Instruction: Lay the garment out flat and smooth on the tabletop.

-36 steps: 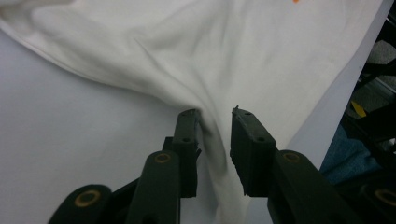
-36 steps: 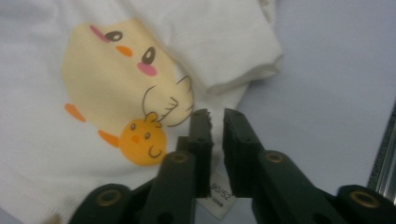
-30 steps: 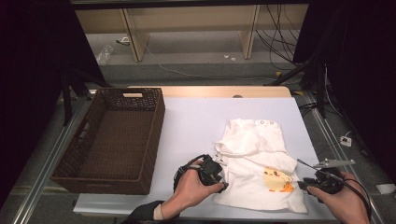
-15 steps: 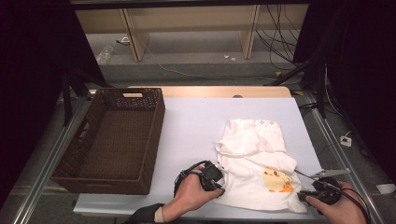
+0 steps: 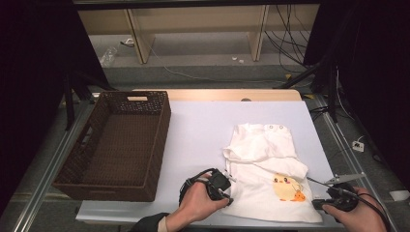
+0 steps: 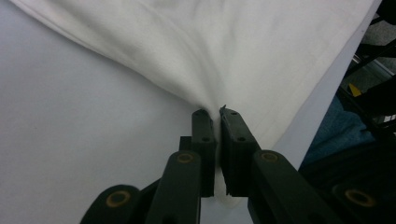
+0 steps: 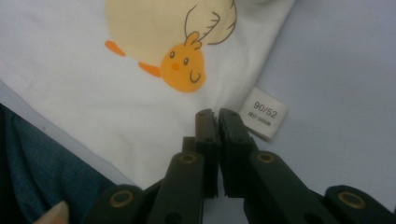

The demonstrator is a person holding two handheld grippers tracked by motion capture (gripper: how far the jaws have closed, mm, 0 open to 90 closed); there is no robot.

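High view: both jaws have just closed, left gripper [image 5: 227, 191] and right gripper [image 5: 316, 204] pinching the white cotton chick-print garment's [image 5: 263, 164] 6 o'clock hem; lifting toward the brown wicker basket [image 5: 72, 169] at 9 o'clock remains.

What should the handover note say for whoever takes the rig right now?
Left tool: jaws just closed, shut on the white garment's near left edge.
Right tool: jaws just closed, shut on the hem beside the size tag.
Garment lies partly folded on the table, chick print up.
Wicker basket sits at left, holding nothing.
Done: both near corners gripped.
Left: probably fold, then move it to the basket.
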